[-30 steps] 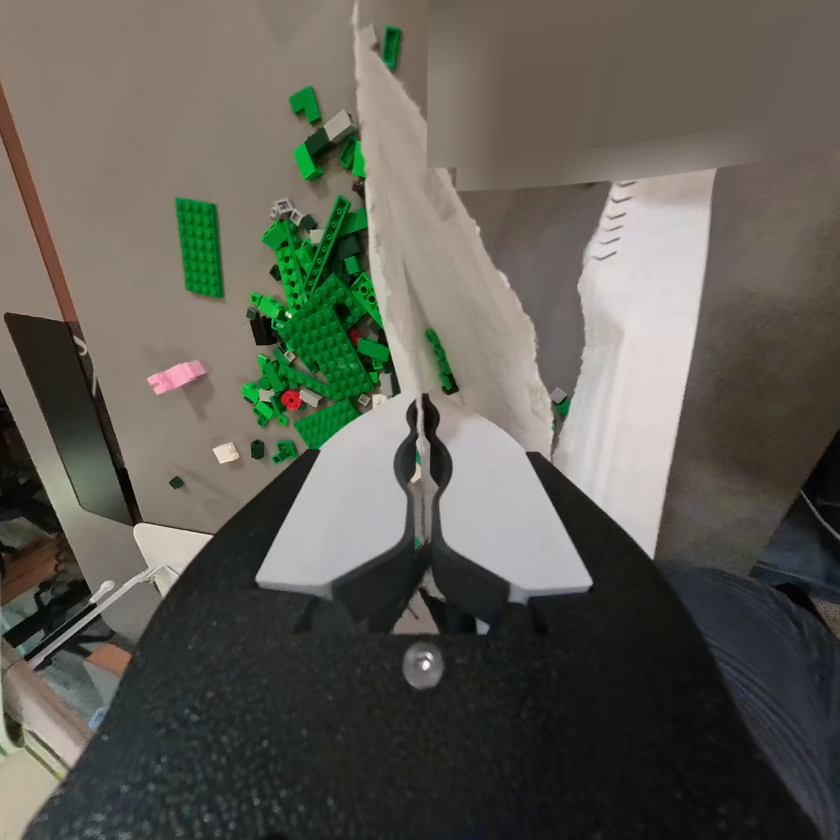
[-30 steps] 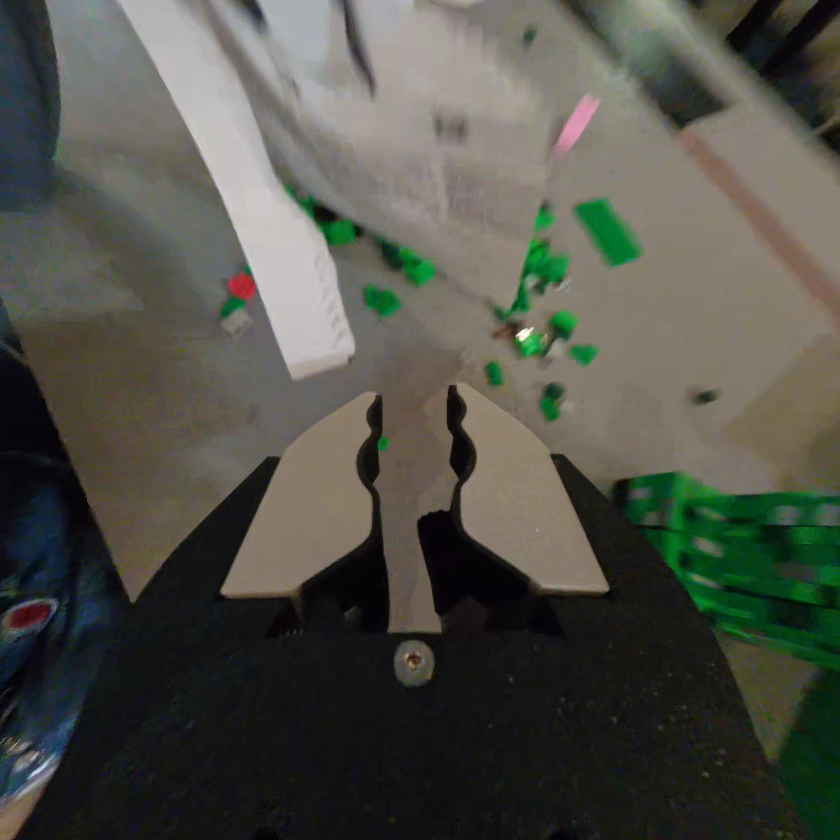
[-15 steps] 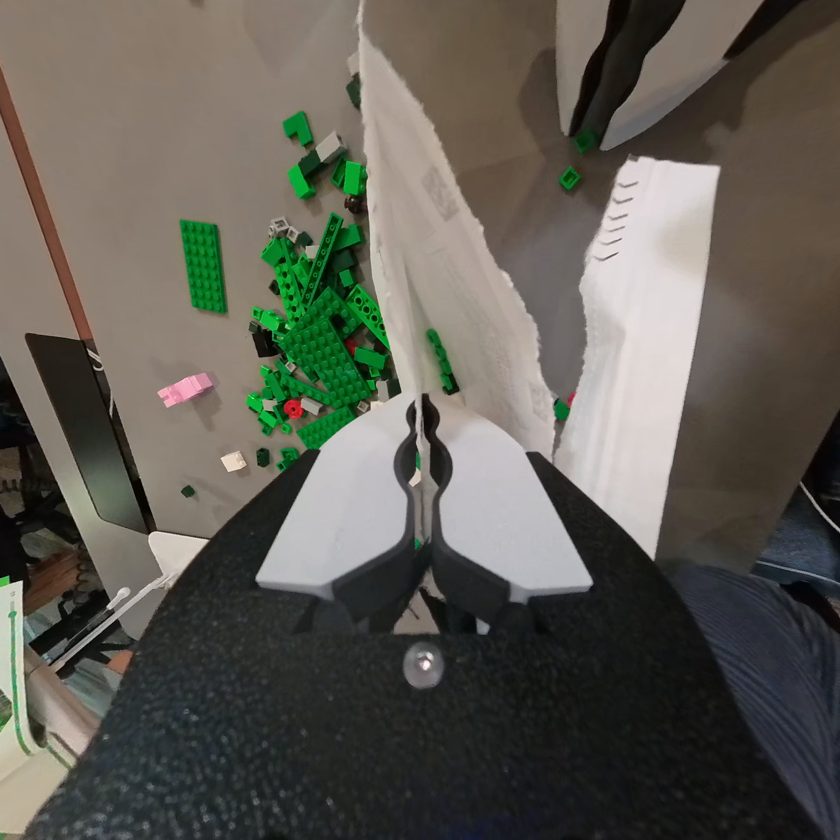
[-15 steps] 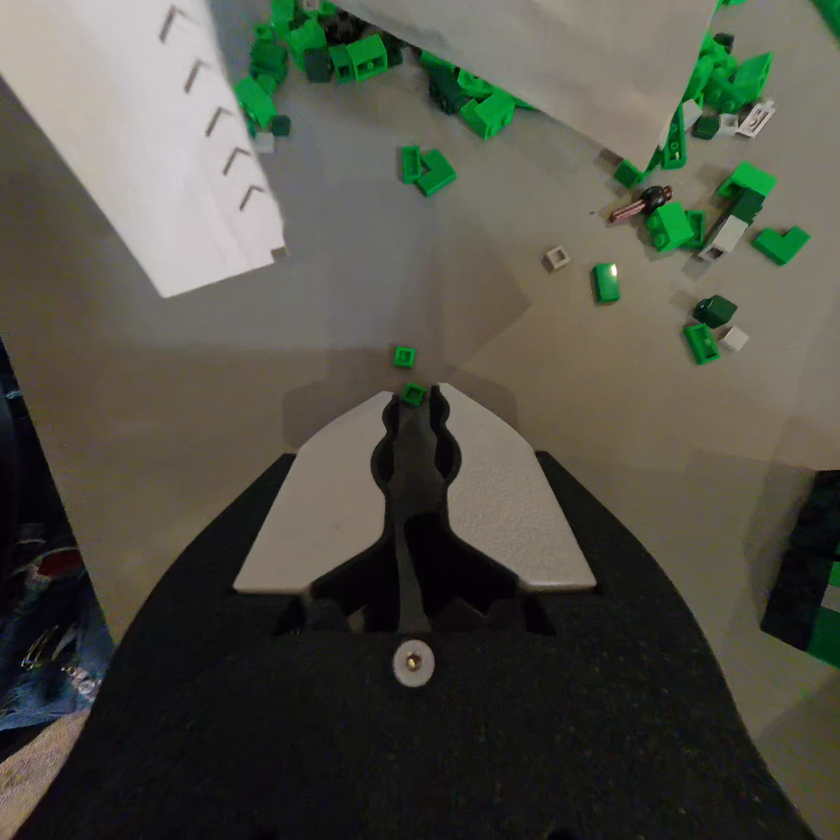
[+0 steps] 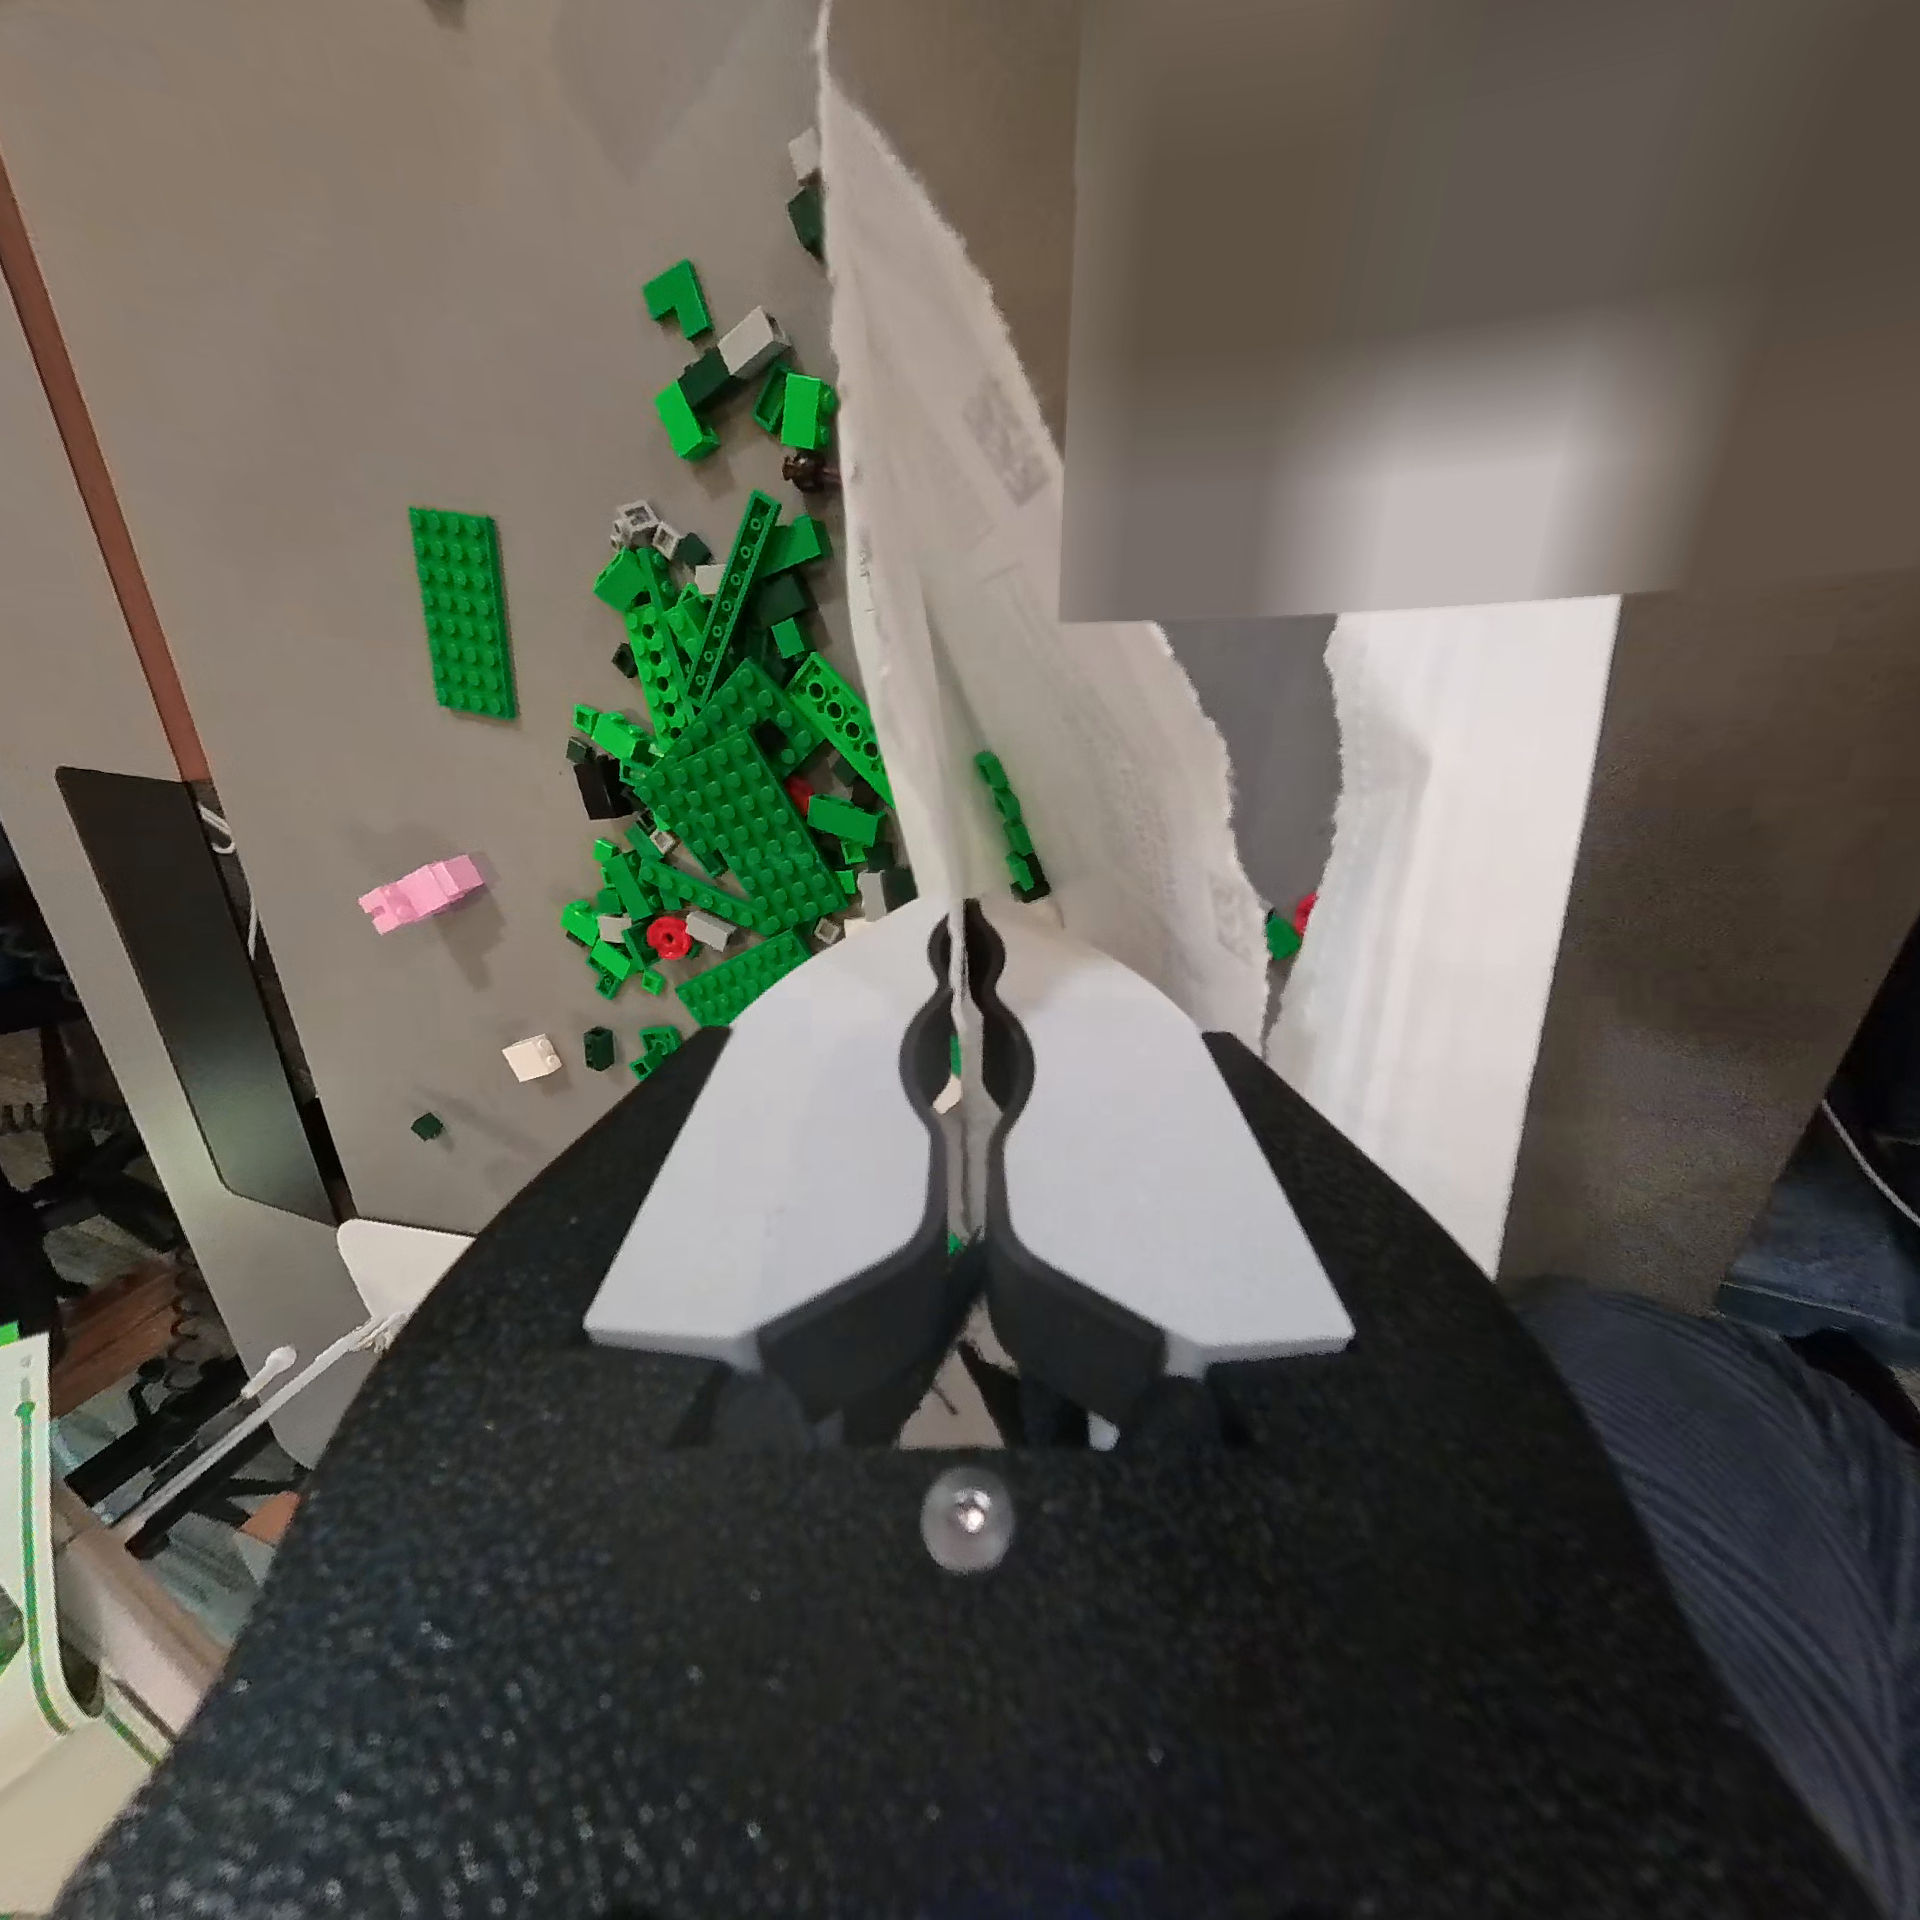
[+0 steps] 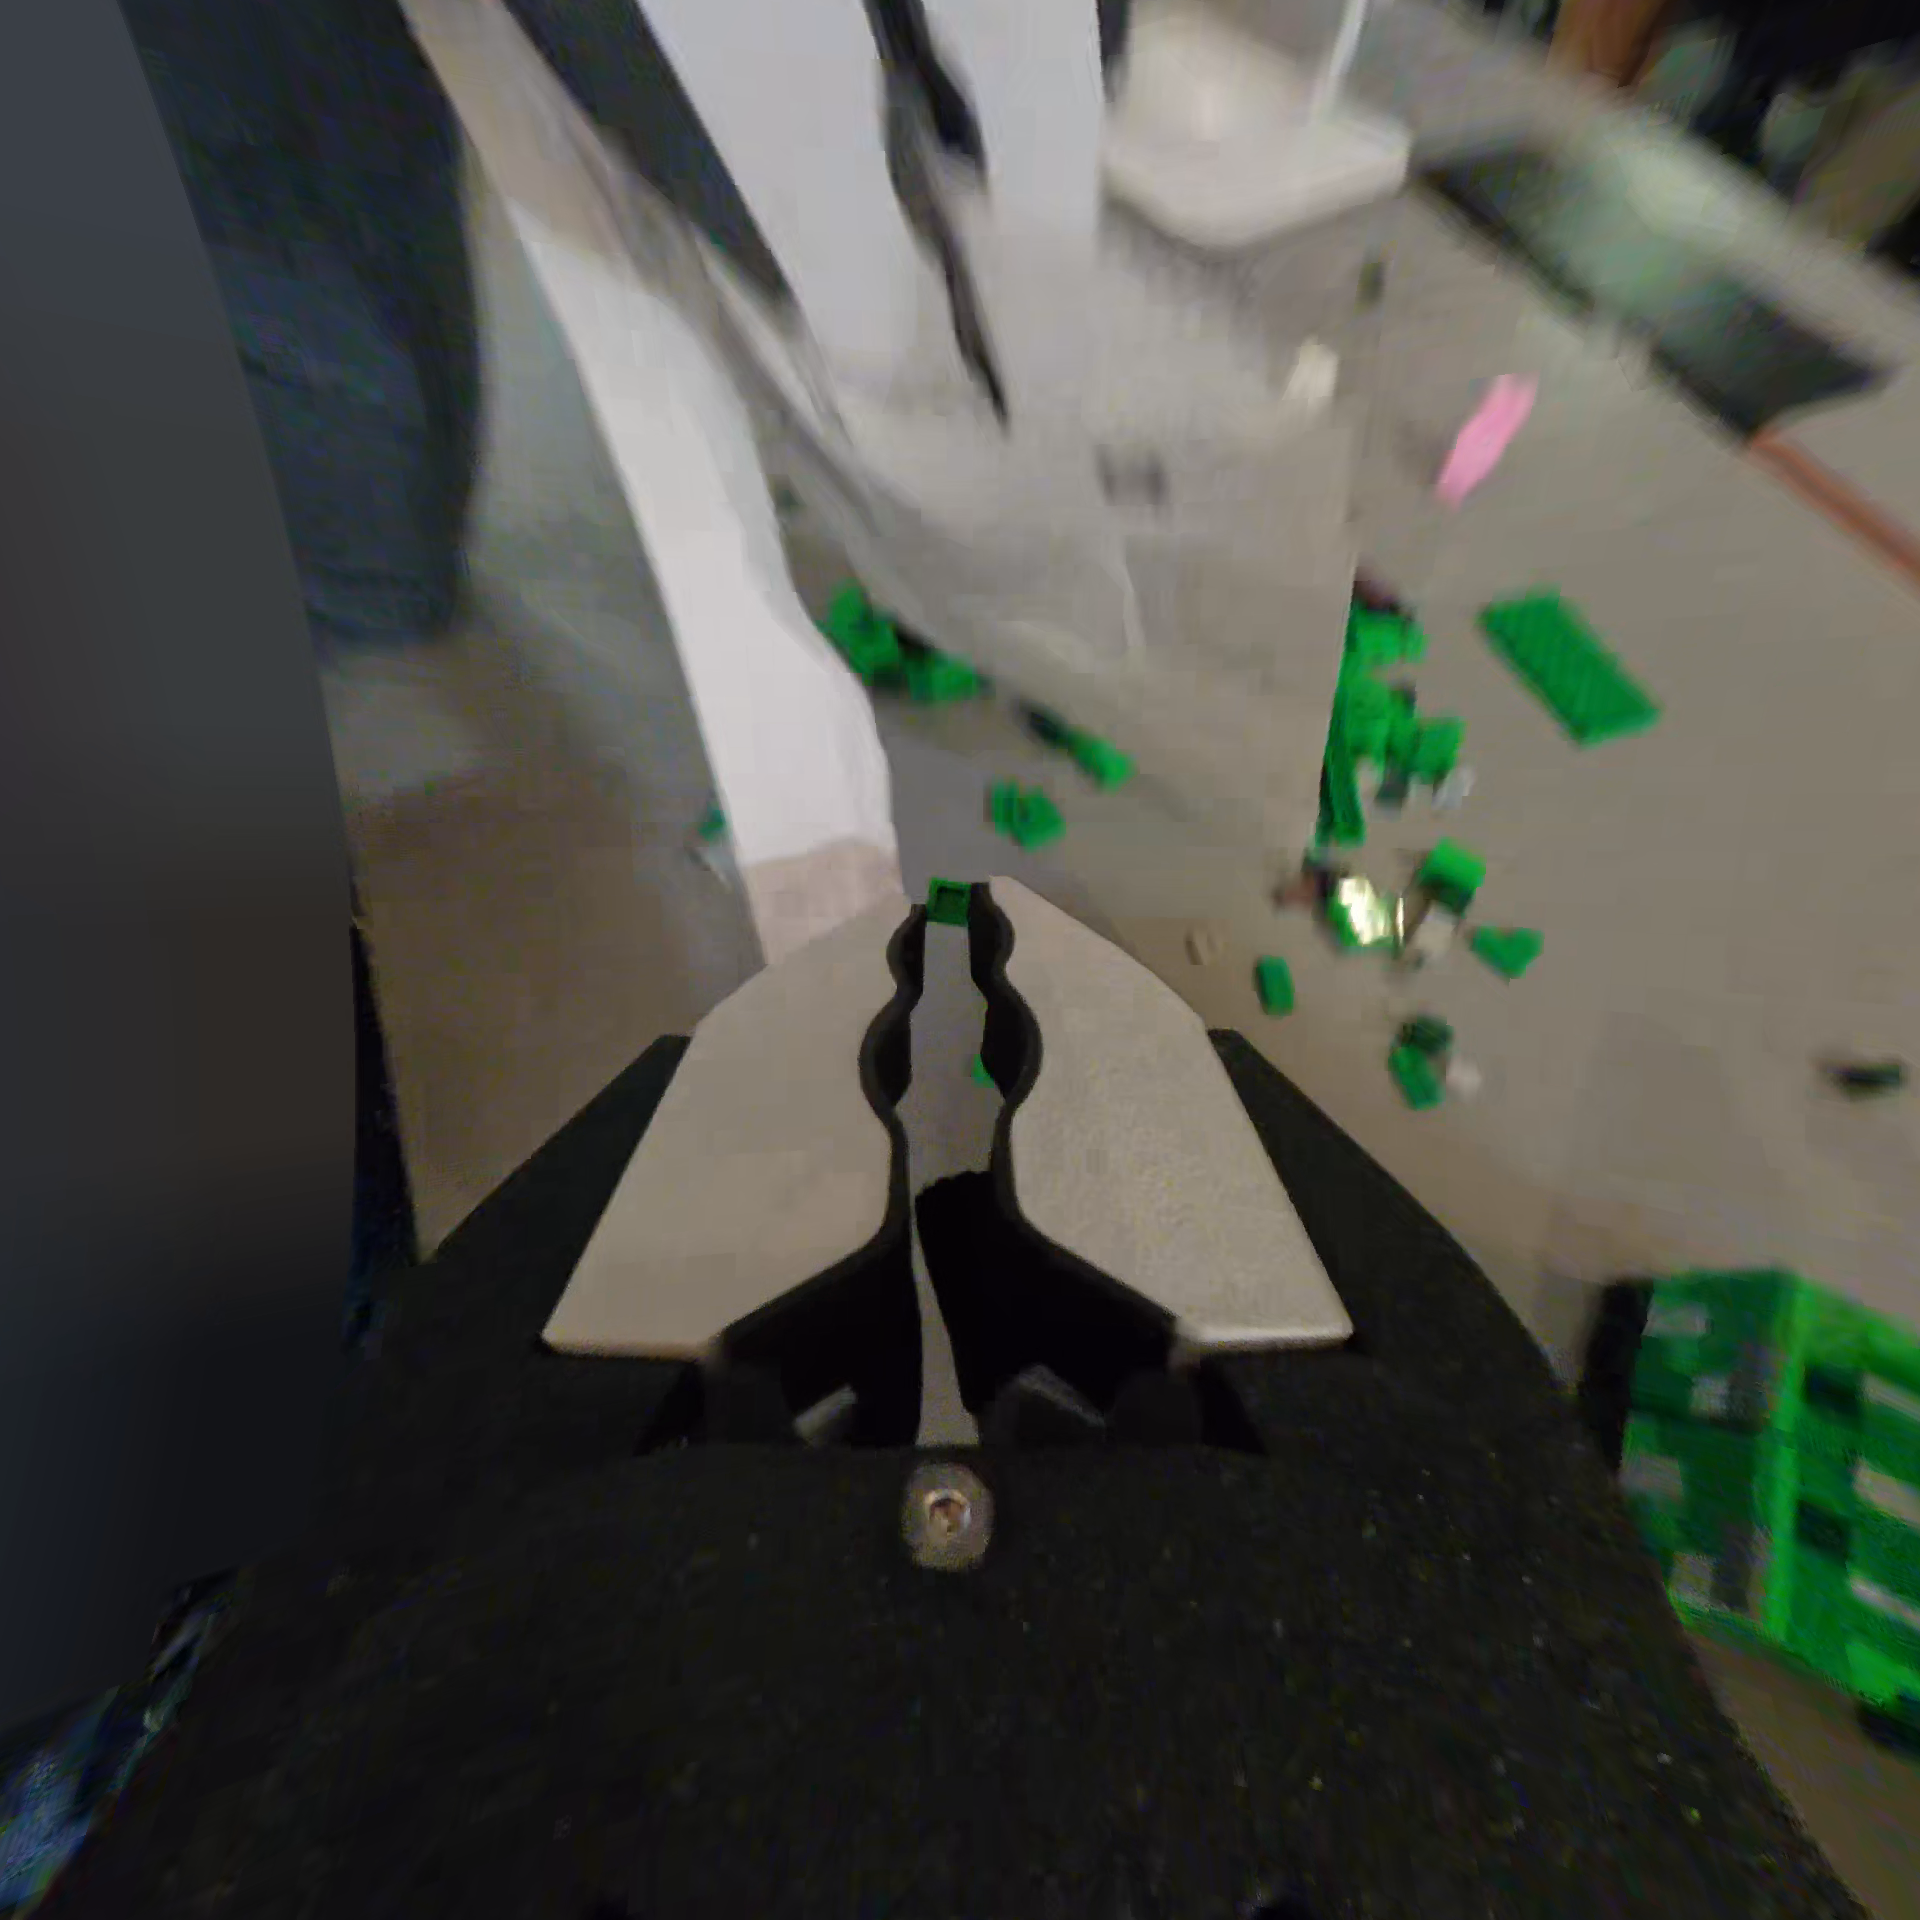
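Clamping a torn white paper bag (image 5: 935, 644) by its edge, the left gripper (image 5: 964, 925) has its jaws pressed together on the thin sheet, which rises from the tips and splits into two ragged flaps.

Item: paper bag. Light, limp, easily torn further, by the look of it; the ragged margin is weak, so the firmer hold is likely the folded strip (image 5: 1455, 883) on the right side of the bag, away from the tear.

Item: right gripper (image 6: 948, 914). Jaws drawn close on a small green brick (image 6: 948, 900), pinched at the very tips. The picture is smeared by motion, so how firmly it sits cannot be told. Brick: hard, smooth, tiny; likely to slip or pivot if held by one corner only.

Item: brick pile (image 5: 727, 790). Green plates and bars, lying on the grey counter (image 5: 312, 312) just left of the bag, some partly under it.

Item: long green plate (image 5: 462, 613), flat, apart from the pile, further left of the bag.

Item: pink piece (image 5: 421, 891), alone, left of the pile.

Item: small white piece (image 5: 532, 1062), near the pile's lower edge.

Item: red round stud (image 5: 668, 937), in the pile's lower part.

Item: green crate (image 6: 1787, 1496), blurred, at the counter's edge, well right of the bag in the right wrist view.
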The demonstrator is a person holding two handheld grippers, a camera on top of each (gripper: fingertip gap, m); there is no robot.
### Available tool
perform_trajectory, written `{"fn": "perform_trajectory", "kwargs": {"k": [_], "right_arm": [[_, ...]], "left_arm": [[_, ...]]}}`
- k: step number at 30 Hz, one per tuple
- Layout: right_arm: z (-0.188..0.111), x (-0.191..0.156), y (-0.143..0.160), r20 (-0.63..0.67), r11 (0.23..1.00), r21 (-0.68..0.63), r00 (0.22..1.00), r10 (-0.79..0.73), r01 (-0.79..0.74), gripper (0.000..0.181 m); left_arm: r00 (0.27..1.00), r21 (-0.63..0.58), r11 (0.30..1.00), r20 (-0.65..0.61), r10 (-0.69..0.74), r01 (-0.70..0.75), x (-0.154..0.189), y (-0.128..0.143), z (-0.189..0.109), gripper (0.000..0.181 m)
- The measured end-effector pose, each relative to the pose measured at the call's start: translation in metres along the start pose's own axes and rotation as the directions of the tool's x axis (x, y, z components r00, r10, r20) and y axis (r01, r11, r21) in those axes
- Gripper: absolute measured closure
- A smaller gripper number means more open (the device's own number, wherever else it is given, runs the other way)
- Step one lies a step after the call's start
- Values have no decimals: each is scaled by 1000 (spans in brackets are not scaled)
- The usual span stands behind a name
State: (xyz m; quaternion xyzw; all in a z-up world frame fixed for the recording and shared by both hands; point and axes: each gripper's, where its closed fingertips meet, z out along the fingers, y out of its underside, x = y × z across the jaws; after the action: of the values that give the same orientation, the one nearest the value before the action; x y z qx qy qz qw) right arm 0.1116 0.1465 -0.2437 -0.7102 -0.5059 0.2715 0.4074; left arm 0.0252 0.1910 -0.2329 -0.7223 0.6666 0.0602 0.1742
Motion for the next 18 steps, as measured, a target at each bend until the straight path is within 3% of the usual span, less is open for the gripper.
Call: {"fn": "perform_trajectory", "kwargs": {"k": [3, 6, 11, 18], "right_arm": [[-16, -12, -54, 3, 982, 186, 1000, -31, 30, 173], [-13, -9, -81, -89, 970, 227, 994, -66, 85, 173], [9, 12, -74, -282, 976, 42, 940, -194, 214, 163], [8, 14, -75, -326, 971, 20, 920, -219, 238, 151]], "left_arm": [[1000, -13, 1000, -7, 5, -6, 1, -1, 3, 181], [1000, -24, 999, -12, 24, -24, 4, -4, 6, 181], [999, -25, 998, -18, 50, -50, 8, -8, 7, 181], [999, -20, 999, -16, 42, -42, 6, -6, 6, 181]]}}
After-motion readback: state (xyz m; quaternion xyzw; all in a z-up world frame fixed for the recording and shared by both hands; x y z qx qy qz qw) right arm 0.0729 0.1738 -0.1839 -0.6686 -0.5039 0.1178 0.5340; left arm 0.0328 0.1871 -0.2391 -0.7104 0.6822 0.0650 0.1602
